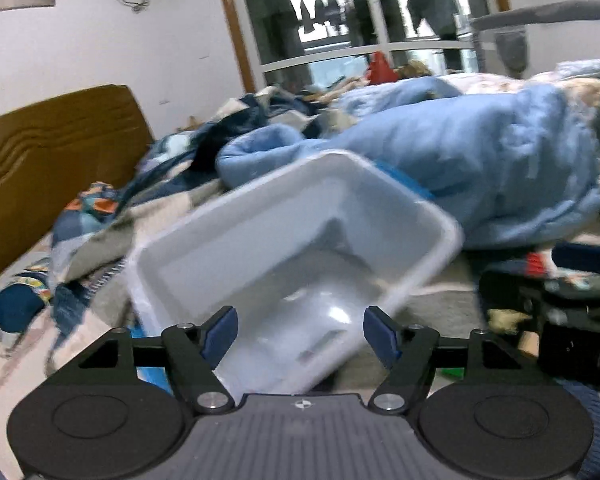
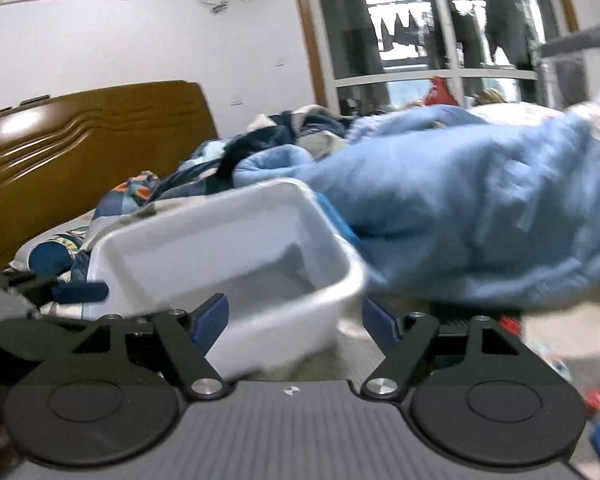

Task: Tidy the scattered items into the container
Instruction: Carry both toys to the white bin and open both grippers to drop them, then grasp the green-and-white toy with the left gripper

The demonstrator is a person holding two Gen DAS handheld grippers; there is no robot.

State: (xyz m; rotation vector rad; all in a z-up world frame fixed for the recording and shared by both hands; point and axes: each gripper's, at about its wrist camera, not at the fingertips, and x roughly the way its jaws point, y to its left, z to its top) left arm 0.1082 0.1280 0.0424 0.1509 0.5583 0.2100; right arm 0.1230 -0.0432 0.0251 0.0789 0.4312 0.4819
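A white plastic bin [image 1: 204, 240] sits on the bed and looks empty inside. It also shows in the right wrist view [image 2: 148, 240]. My left gripper [image 1: 300, 334] is open and empty, just before the bin's near rim. My right gripper [image 2: 294, 320] is open and empty, with its left finger in front of the bin's right corner. Small scattered items [image 1: 536, 264] lie blurred on the bed at the right; a few more items [image 2: 596, 400] show at the right edge of the right wrist view. The left gripper's finger [image 2: 80, 291] shows at the left.
A crumpled light blue duvet [image 1: 480, 160] lies behind and right of the bin, also in the right wrist view [image 2: 480, 208]. Patterned bedding [image 1: 92, 216] lies left. A brown wooden headboard [image 1: 52, 152] stands at the left. A window [image 1: 360, 12] is at the back.
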